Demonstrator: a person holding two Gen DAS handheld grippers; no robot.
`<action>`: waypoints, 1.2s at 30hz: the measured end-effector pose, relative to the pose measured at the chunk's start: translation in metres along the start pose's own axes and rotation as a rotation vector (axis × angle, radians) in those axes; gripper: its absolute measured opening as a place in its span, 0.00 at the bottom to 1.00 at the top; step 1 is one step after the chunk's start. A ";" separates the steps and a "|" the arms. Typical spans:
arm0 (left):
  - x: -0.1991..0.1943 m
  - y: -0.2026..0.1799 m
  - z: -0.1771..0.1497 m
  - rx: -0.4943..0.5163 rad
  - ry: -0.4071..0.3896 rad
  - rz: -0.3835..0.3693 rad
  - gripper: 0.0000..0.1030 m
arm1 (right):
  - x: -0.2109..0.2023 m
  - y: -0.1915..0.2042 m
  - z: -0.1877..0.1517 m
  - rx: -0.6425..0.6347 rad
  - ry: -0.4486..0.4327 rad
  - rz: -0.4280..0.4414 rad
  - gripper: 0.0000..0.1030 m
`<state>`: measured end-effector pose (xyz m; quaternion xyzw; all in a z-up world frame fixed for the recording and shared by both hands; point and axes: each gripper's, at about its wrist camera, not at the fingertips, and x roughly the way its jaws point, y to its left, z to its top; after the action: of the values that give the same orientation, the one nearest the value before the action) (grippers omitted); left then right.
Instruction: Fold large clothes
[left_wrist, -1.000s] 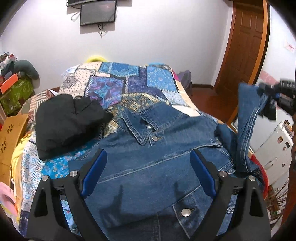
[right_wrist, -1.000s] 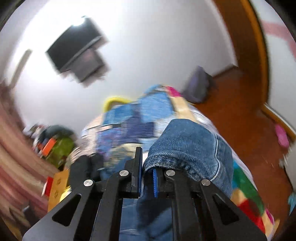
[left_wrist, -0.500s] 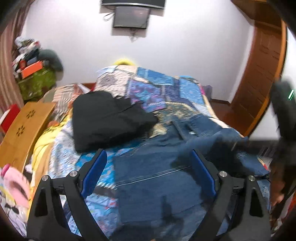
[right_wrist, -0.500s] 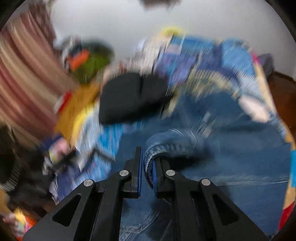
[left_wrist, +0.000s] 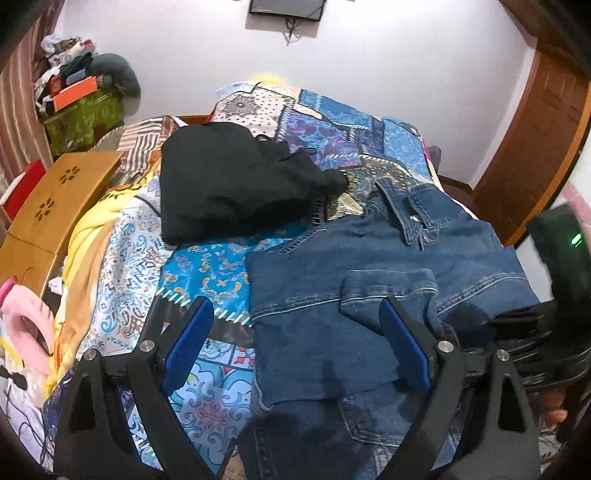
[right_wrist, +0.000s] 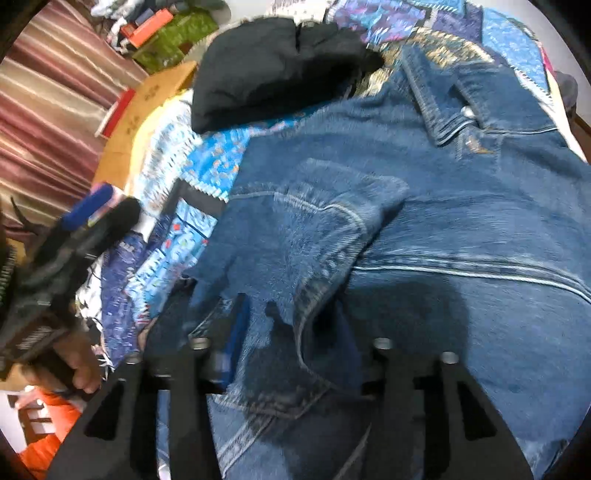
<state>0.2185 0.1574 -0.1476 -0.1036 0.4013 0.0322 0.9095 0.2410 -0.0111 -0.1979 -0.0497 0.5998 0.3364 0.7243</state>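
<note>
A blue denim jacket (left_wrist: 369, 280) lies on the patchwork bedspread (left_wrist: 207, 273), collar toward the far wall. Its right sleeve (left_wrist: 388, 291) is folded across the body. My left gripper (left_wrist: 295, 343) is open and empty, hovering above the jacket's near left part. My right gripper (right_wrist: 291, 343) is open over the folded sleeve (right_wrist: 317, 236), whose cuff lies between the parted fingers. In the left wrist view the right gripper's body (left_wrist: 554, 280) shows at the right edge. In the right wrist view the left gripper (right_wrist: 85, 225) shows at the left.
A folded black garment (left_wrist: 236, 181) lies on the bed beyond the jacket's left side. A wooden lap table (left_wrist: 55, 199) and a cluttered green box (left_wrist: 81, 114) stand at the left. A wooden door (left_wrist: 535, 140) is at the right. Bedspread shows left of the jacket.
My right gripper carried the sleeve down from the air onto the jacket's body and opened, leaving it there. My left gripper drifted left and stayed open.
</note>
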 end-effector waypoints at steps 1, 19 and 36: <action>0.000 -0.003 0.000 0.008 -0.001 -0.001 0.88 | -0.007 -0.001 -0.002 0.001 -0.022 -0.004 0.45; 0.049 -0.099 0.009 0.176 0.097 -0.061 0.85 | -0.138 -0.122 -0.074 0.250 -0.434 -0.303 0.59; 0.046 -0.087 0.024 0.045 0.096 -0.190 0.15 | -0.145 -0.195 -0.115 0.486 -0.416 -0.339 0.59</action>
<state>0.2792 0.0762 -0.1514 -0.1222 0.4334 -0.0685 0.8902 0.2436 -0.2780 -0.1631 0.0950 0.4852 0.0620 0.8670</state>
